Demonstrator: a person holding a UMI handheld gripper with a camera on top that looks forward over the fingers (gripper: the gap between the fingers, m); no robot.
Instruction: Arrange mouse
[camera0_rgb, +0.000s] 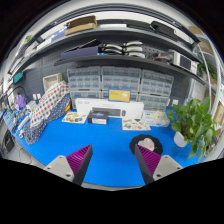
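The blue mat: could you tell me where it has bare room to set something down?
The blue mat is bare ahead of the open gripper, up to the white box. It is crowded beside the plant and checkered item.

The hand-held gripper is pointing forward with its two fingers spreading wide apart, a clear gap lying between them. Each finger is showing a purple ribbed pad on its inner face. The right finger is touching a dark rounded mouse at its tip.
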